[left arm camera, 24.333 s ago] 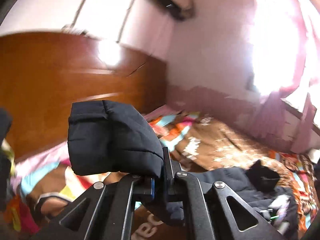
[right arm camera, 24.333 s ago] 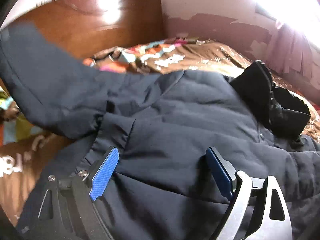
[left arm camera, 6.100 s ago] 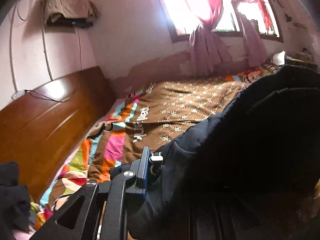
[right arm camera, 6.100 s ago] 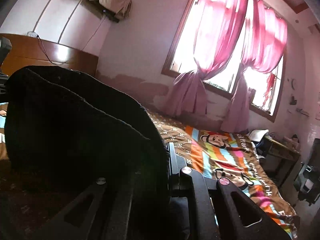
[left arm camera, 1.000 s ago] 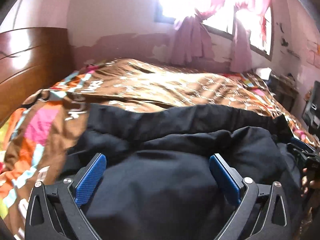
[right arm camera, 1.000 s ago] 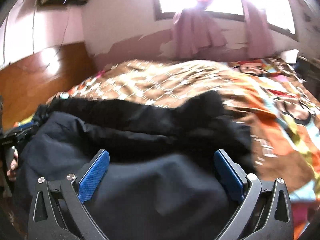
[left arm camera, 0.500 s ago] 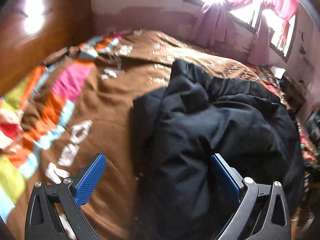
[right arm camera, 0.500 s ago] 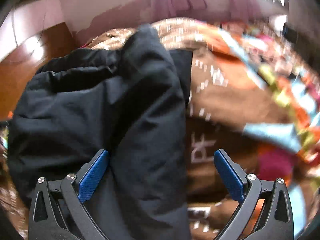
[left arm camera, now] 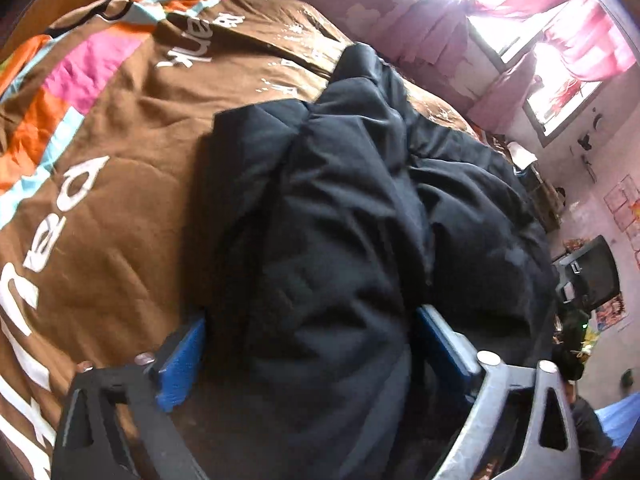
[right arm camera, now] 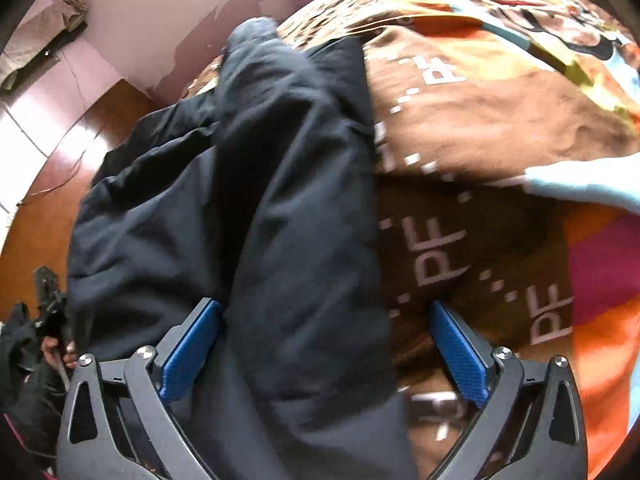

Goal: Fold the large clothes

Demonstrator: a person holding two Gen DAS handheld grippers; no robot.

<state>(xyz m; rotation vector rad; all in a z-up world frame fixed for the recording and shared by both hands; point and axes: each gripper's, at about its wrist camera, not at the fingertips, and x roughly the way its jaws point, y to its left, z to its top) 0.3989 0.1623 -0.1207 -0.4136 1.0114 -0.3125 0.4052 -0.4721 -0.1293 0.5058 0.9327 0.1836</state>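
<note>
Black padded jacket (left arm camera: 344, 216), bunched on the brown patterned bedspread (left arm camera: 104, 184), long axis running away from both cameras toward the far wall. Left gripper (left arm camera: 312, 344) and right gripper (right arm camera: 320, 344): jaws wide but closing, straddling its near end; contact unclear, near edge cut off. Bedspread lettering: repeated "PF" legible, larger white letters unclear.

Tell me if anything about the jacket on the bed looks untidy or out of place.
The black jacket lies on the brown bedspread as a puffy, creased bundle, not a flat fold: one end juts out unevenly at the far side. The left gripper and right gripper are closing, each with jacket between its jaws.
</note>
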